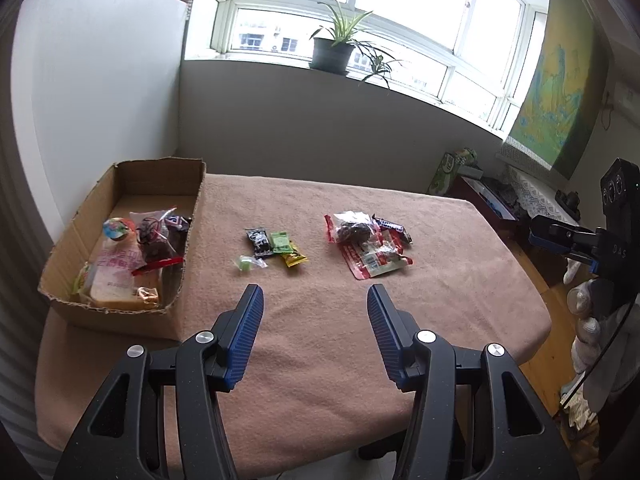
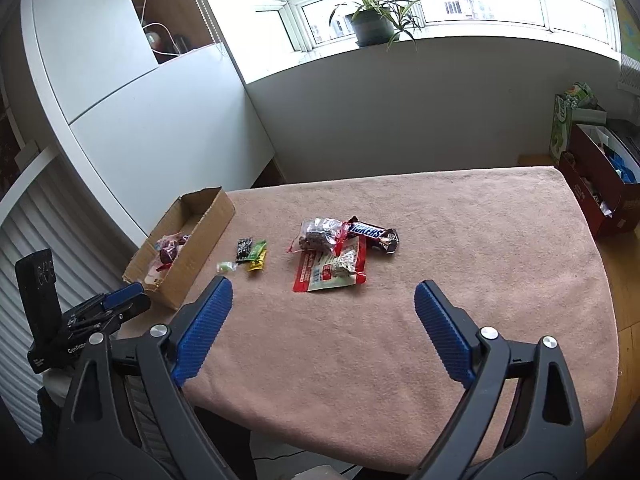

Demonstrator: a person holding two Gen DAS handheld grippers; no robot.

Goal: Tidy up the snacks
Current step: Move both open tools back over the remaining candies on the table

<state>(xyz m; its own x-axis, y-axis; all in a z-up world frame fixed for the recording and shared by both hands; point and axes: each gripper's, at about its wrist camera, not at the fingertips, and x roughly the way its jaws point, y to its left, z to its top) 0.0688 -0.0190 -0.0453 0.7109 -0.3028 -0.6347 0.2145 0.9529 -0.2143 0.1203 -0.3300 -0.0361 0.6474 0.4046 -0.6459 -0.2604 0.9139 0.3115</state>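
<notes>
A cardboard box sits at the table's left, holding several snack packets. A cluster of small packets, black, green and yellow, lies mid-table beside a small green candy. To the right lies a pile with a clear bag of dark pieces, a red-and-white packet and a Snickers bar. My left gripper stands open and empty over the near cloth. My right gripper is wide open and empty, just short of the pile.
Pink cloth covers the table. Behind it are a low wall and a window sill with a potted plant. A red box and a green carton sit on the floor at right. A white cabinet stands left.
</notes>
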